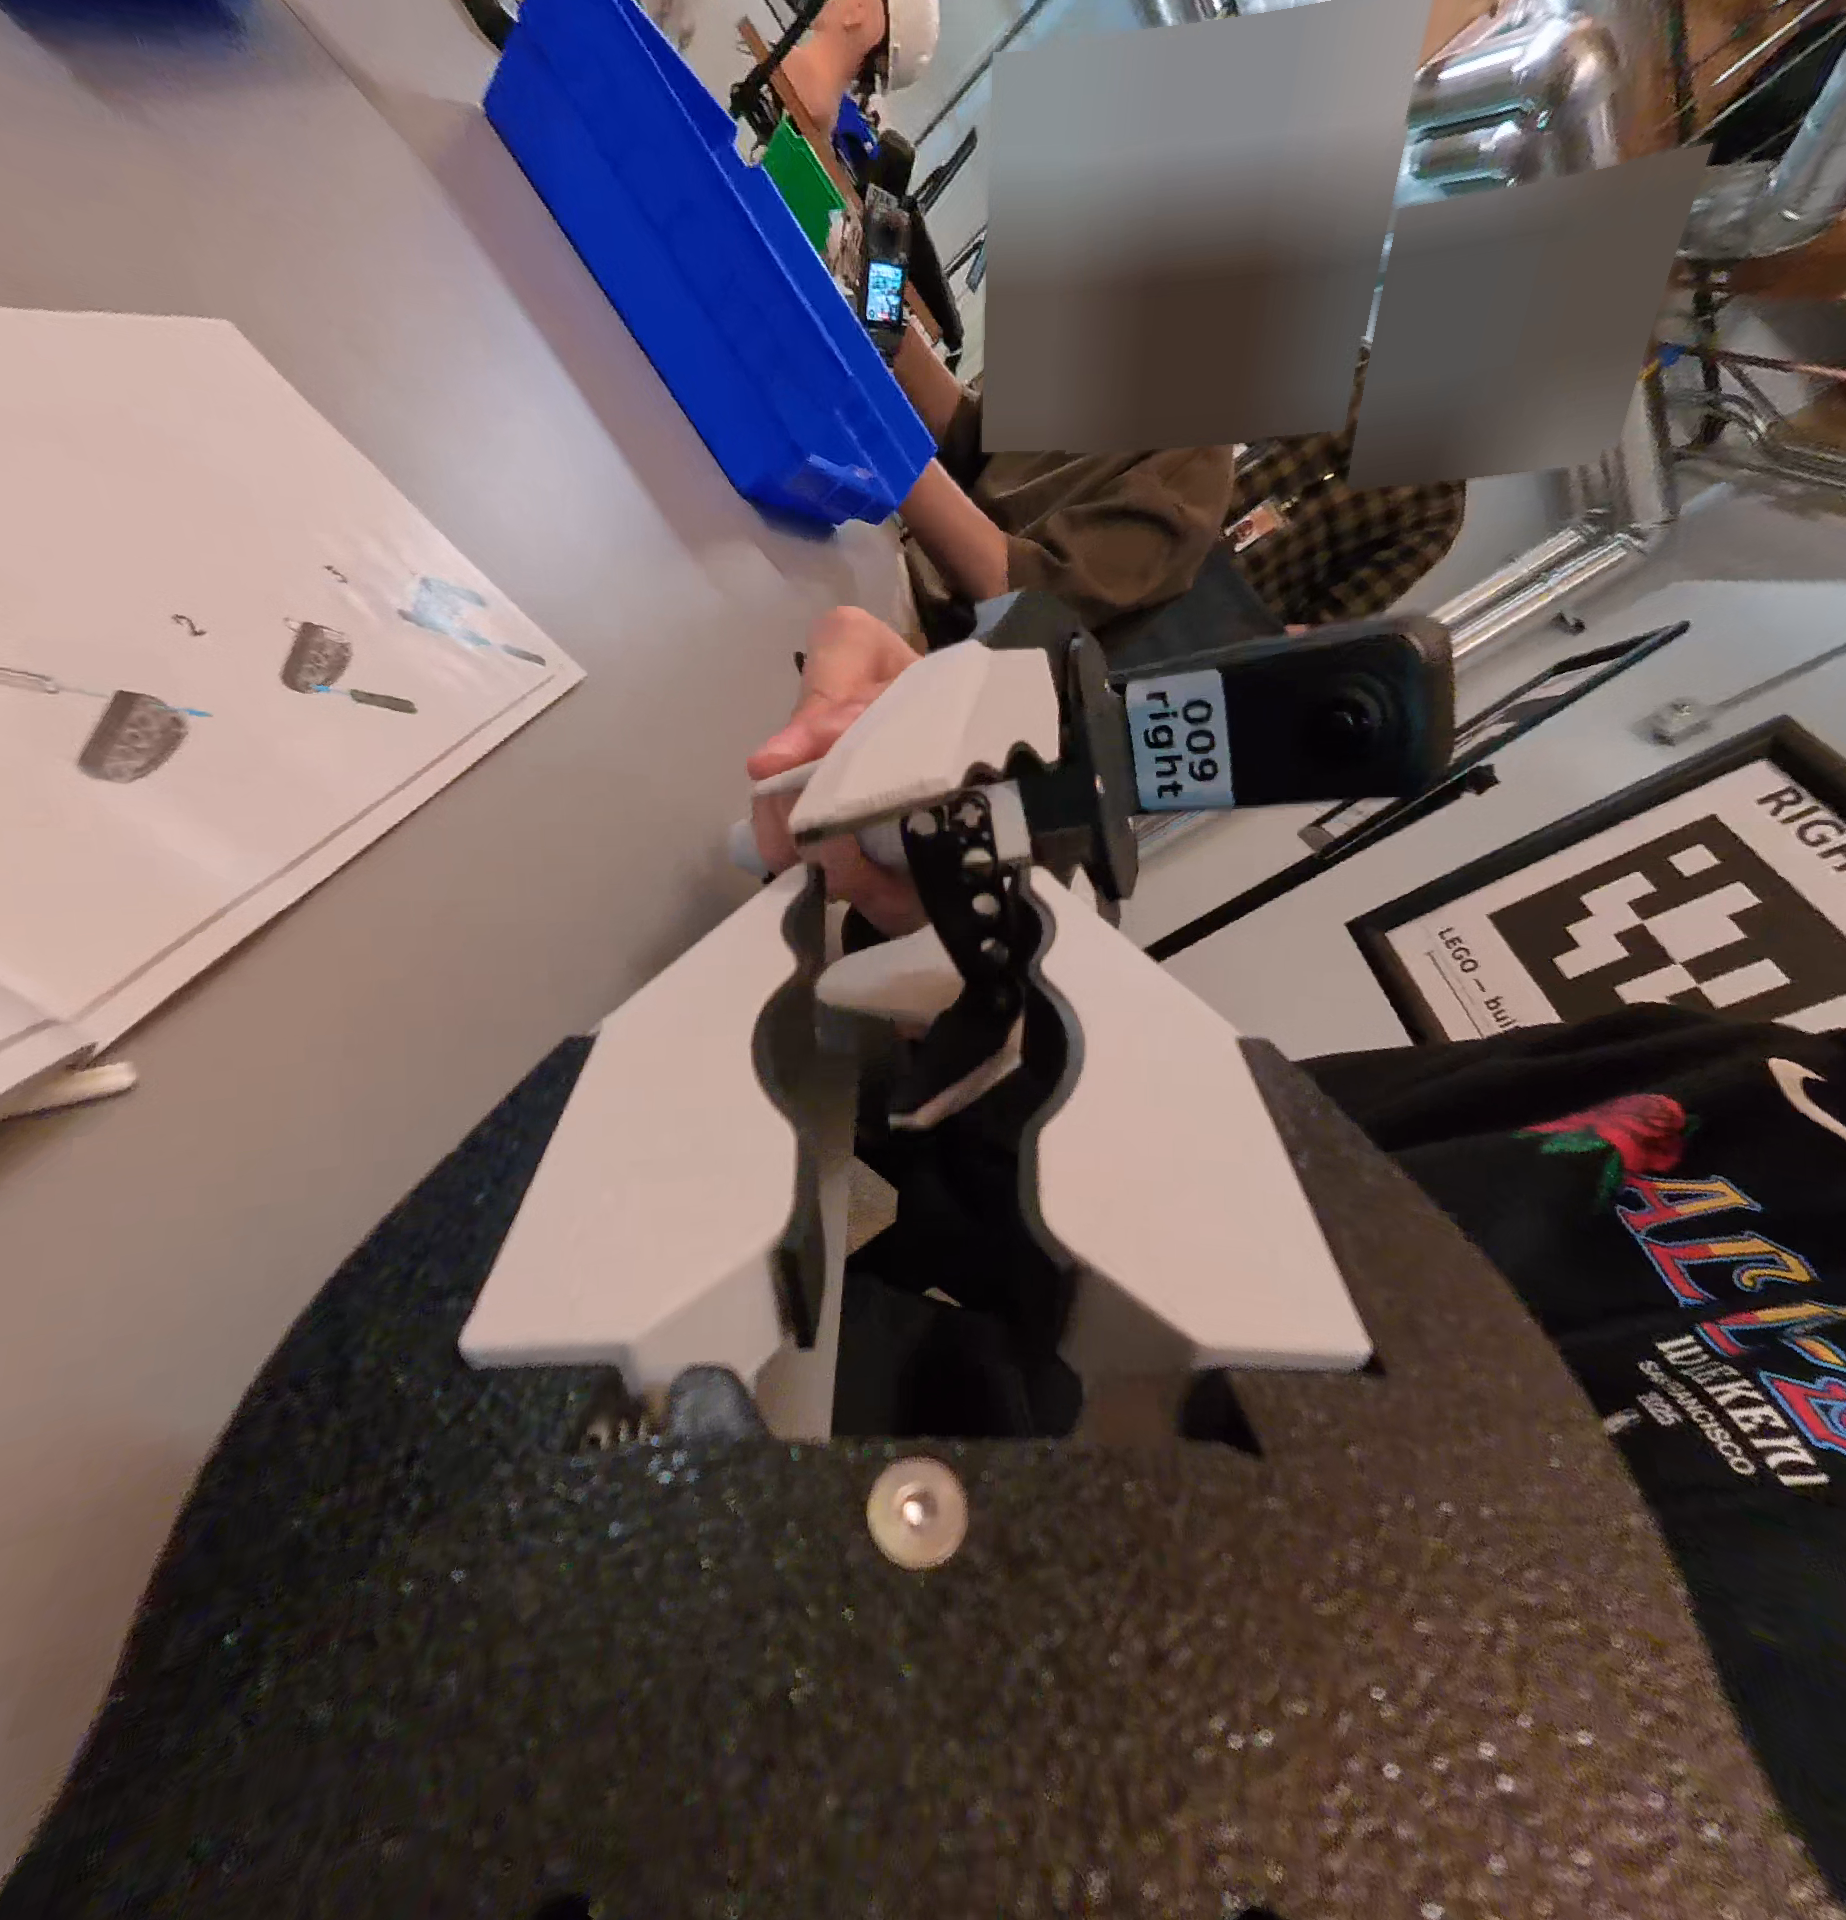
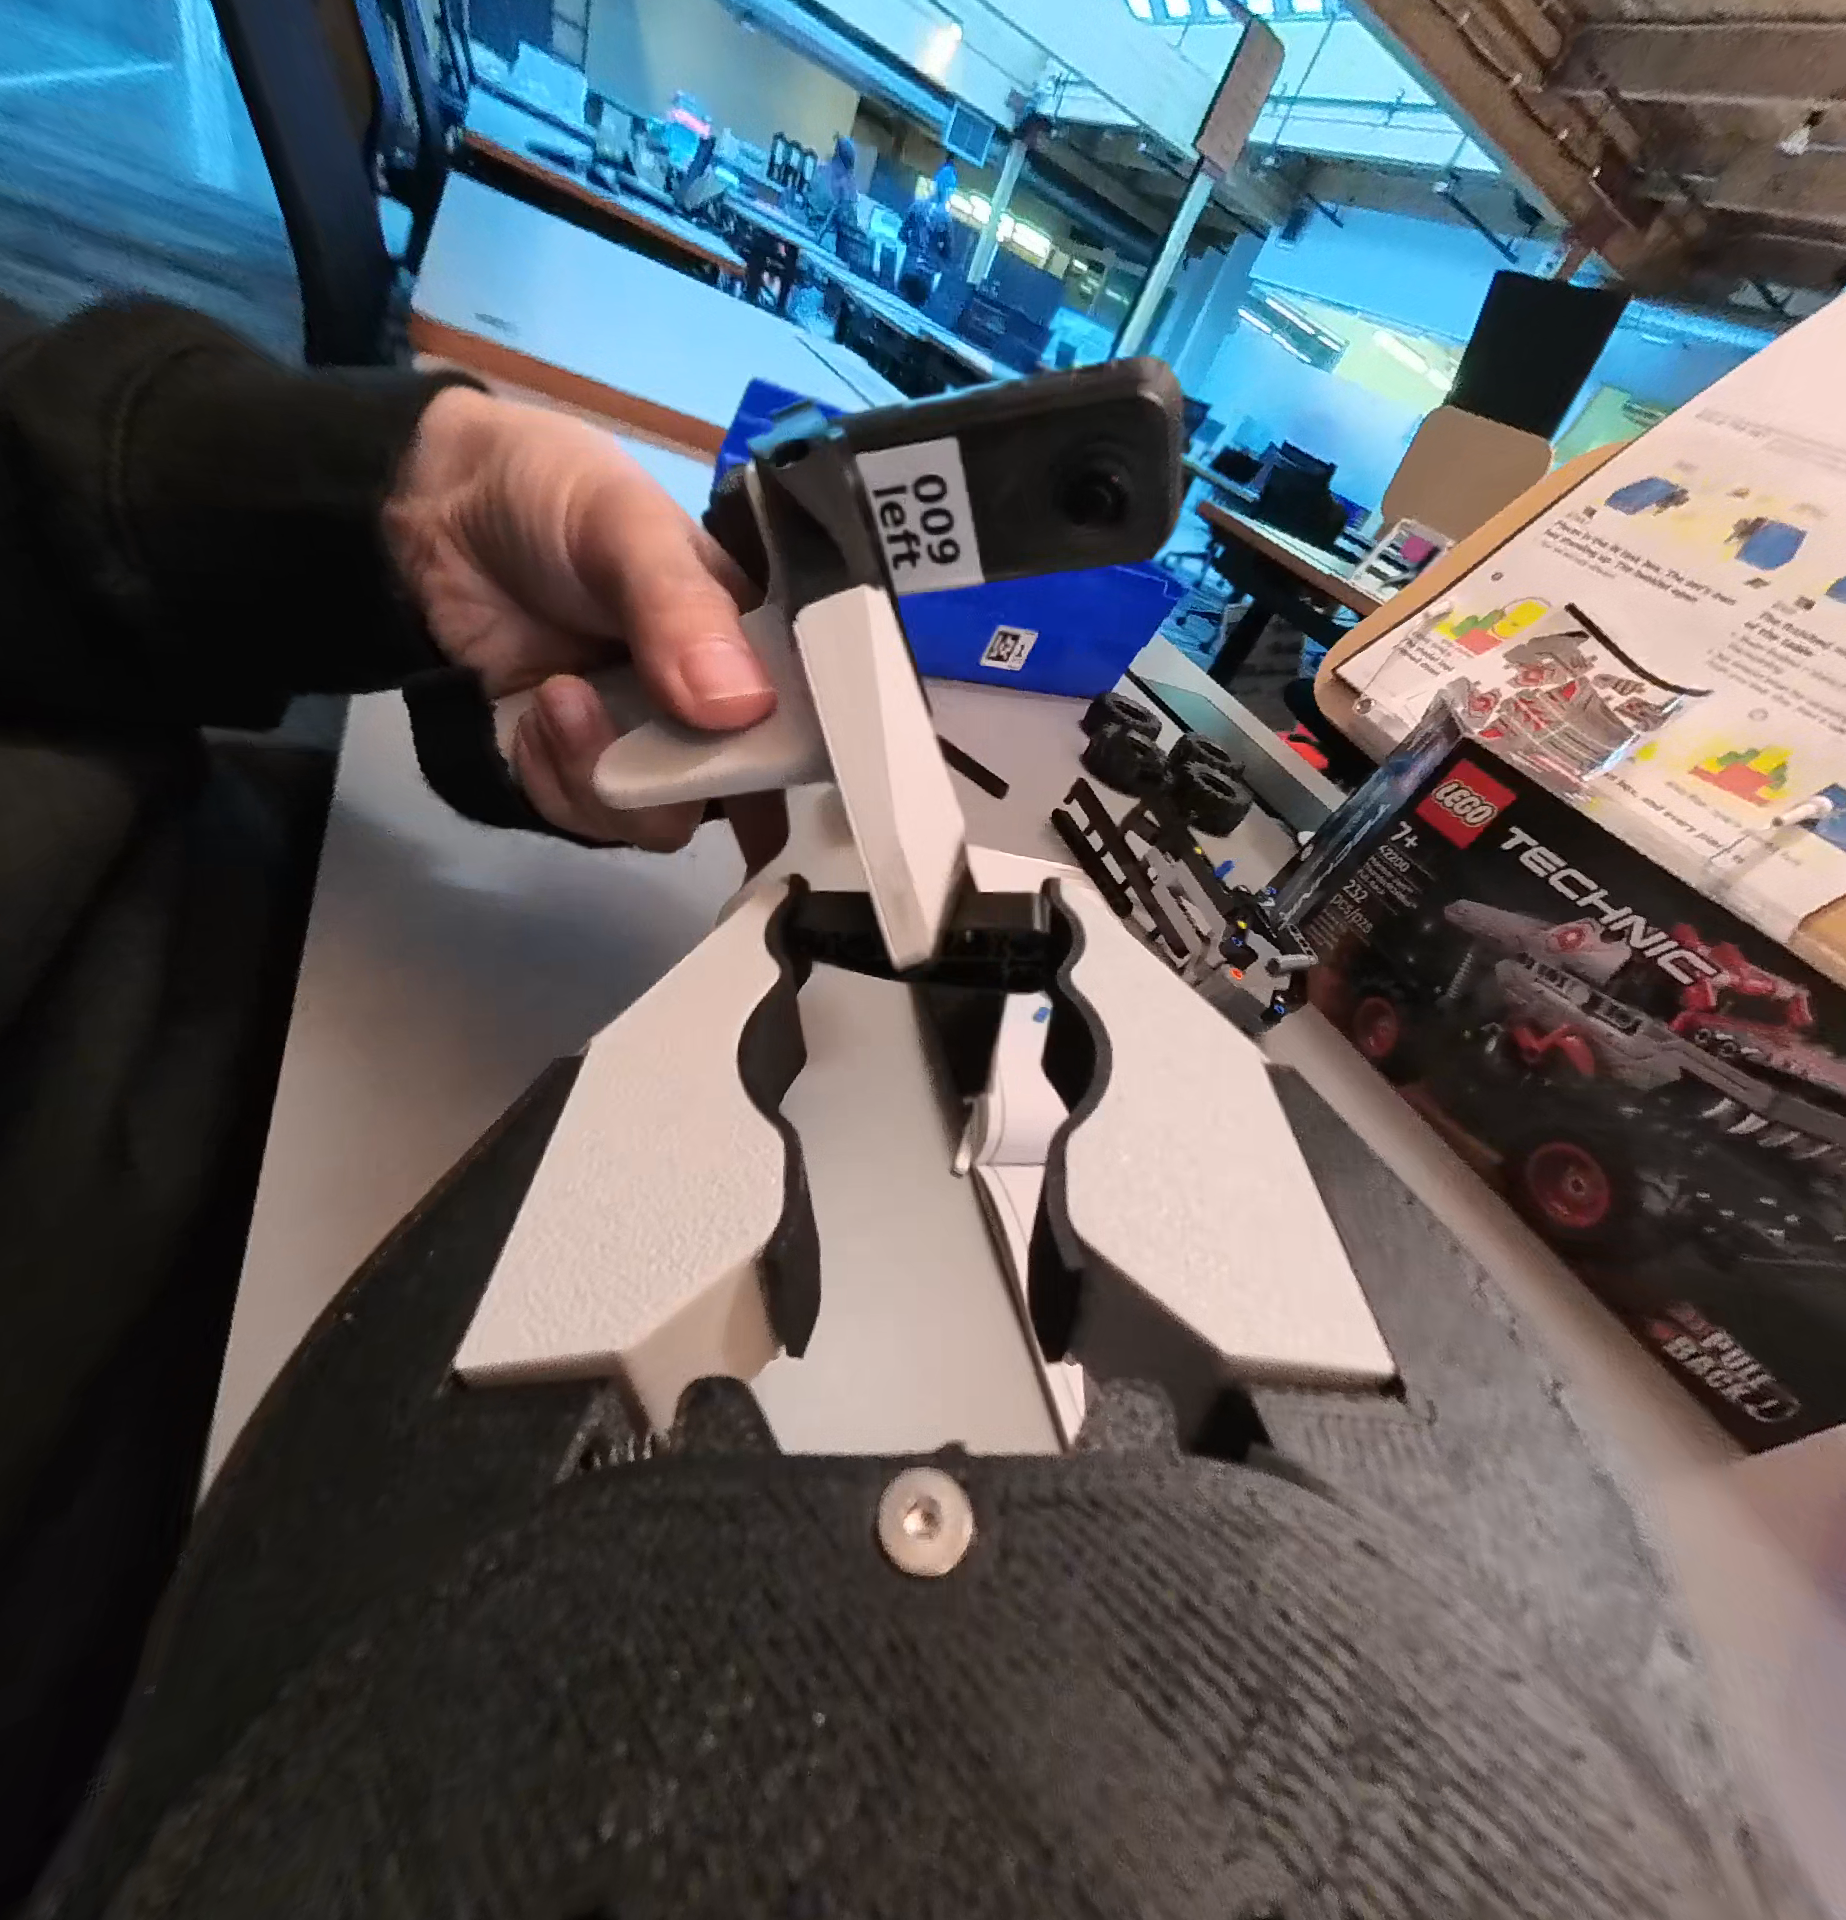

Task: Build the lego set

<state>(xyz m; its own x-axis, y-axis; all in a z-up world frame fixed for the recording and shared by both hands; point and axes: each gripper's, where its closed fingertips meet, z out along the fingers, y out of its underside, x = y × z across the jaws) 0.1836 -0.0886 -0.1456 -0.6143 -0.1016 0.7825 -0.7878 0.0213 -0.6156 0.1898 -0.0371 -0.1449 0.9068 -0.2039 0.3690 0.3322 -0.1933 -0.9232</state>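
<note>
A black Technic beam with holes [image 1: 966,883] is held in the air over the table edge. My right gripper [image 2: 919,920] is shut on it: the black piece [image 2: 846,935] spans the gap between both fingertips. A white part [image 2: 1012,1091] hangs just below it. My left gripper [image 1: 924,904] meets it from the other side. Its fingers straddle the beam, which lies against the right finger, with a gap showing on the left side. In the right wrist view, one left finger [image 2: 877,769] crosses in front of the beam.
A half-built chassis with black wheels [image 2: 1179,769] sits on the grey table [image 2: 483,987] beside the Lego box [image 2: 1625,987]. An instruction sheet [image 1: 223,623] lies at the left and a blue bin [image 1: 690,260] beyond it. A marker board [image 1: 1677,914] and black clothing [image 1: 1677,1247] are at the right.
</note>
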